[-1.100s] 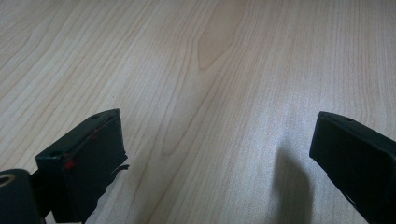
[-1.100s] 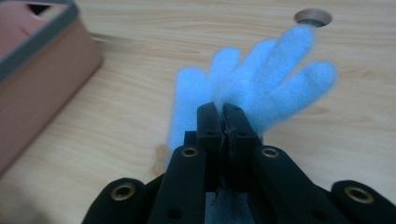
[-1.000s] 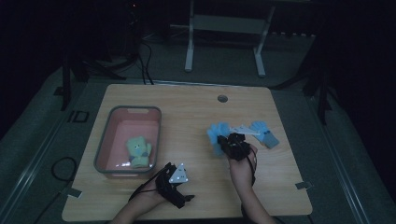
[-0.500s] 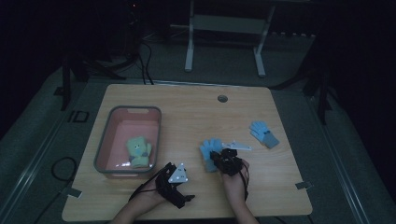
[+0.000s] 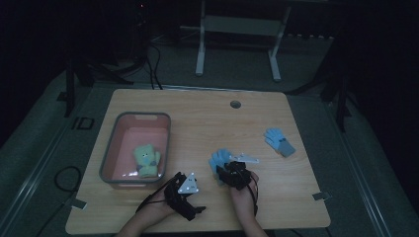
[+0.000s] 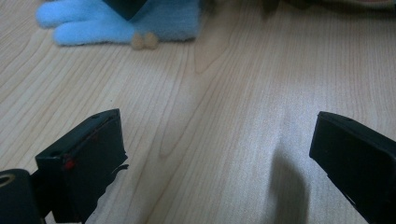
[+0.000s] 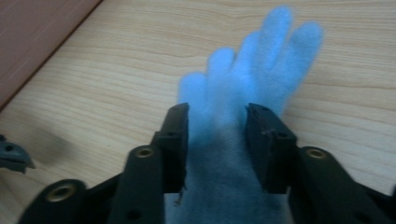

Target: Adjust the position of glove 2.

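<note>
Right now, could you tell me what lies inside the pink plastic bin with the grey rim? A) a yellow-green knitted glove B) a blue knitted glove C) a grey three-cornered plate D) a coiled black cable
A: in the high view a yellow-green knitted glove lies on the floor of the pink plastic bin.

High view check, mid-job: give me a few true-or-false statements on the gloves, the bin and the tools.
1. A green glove lies in the pink bin. True.
2. A blue glove is in the bin too. False: the near blue glove and the far blue glove both lie on the table.
3. The left tool holds a glove. False: its jaws stand open over bare wood.
4. The near blue glove lies between the jaws of the right tool. True; they have just been opening.
</note>
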The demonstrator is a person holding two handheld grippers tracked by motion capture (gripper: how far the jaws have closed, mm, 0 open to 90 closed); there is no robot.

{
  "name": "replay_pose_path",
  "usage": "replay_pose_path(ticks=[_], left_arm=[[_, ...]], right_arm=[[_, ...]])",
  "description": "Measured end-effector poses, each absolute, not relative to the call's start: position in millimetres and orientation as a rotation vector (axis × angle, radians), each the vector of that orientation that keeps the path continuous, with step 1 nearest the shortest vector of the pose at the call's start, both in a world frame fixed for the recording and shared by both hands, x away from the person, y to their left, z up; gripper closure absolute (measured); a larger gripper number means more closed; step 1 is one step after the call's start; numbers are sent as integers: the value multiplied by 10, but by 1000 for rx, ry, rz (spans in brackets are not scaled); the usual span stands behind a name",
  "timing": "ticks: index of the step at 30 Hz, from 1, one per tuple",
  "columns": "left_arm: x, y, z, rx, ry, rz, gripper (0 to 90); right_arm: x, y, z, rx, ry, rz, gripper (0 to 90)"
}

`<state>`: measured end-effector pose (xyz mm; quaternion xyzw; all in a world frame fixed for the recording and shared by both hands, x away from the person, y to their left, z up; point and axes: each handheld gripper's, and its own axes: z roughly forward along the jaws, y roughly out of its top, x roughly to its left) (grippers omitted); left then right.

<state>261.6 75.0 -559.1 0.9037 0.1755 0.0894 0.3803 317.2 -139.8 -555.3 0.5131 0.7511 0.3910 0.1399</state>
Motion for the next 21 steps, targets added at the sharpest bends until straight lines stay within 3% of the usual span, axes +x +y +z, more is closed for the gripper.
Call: replay_pose_path(ticks=[7, 9, 10, 11, 12, 21], left_arm=[[2612, 752, -5585, 2305, 448, 229, 36], [2611, 750, -5585, 2307, 446, 229, 36], [2610, 750, -5584, 2306, 446, 229, 36], [2610, 750, -5585, 2305, 446, 229, 36], [2612, 750, -5585, 2303, 447, 227, 36], [2624, 754, -5589, 2303, 452, 228, 36]], right_arm=[[3136, -1445, -5466, 1451, 2183, 1132, 581], [3159, -1493, -5418, 1385, 2212, 1114, 648], [3167, -1501, -5417, 1362, 2221, 1092, 761], [3167, -1501, -5417, 1362, 2221, 1092, 761], [3190, -1523, -5427, 1307, 2257, 1042, 895], [3253, -1581, -5529, 1223, 2318, 987, 887]])
